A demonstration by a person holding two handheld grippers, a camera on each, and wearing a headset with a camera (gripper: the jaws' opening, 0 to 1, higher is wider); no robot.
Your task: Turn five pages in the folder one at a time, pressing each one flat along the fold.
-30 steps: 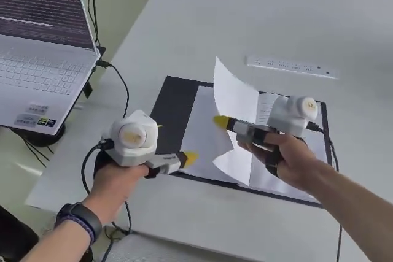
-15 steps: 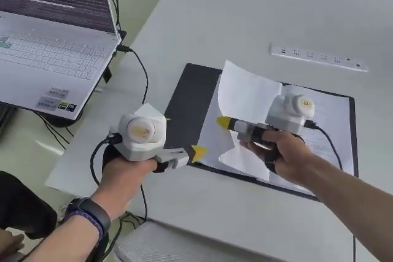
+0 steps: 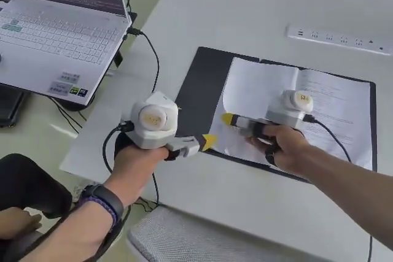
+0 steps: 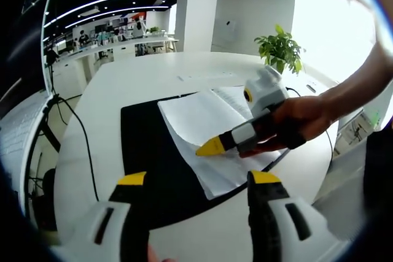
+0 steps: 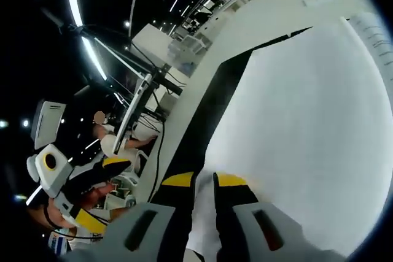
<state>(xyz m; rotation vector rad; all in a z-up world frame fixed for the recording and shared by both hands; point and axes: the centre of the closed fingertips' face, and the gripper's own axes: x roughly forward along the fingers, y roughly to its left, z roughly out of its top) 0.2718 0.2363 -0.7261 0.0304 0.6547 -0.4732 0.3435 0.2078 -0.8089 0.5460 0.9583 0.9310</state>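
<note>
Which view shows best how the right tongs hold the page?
The right gripper view: the page edge sits pinched between the yellow tips of the right tongs. The left gripper view shows these tongs from the side, the head view from above; neither shows the pinch clearly.

Head view: high, looks down over table (image 3: 245, 10) near edge. Left gripper view: low, faces across folder (image 4: 141, 145). Right gripper view: close on page (image 5: 307, 108). All share folder.

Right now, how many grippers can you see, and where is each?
2. The right gripper is shut on the page over the folder; the left gripper is open, at the folder's near edge, not touching paper.
</note>
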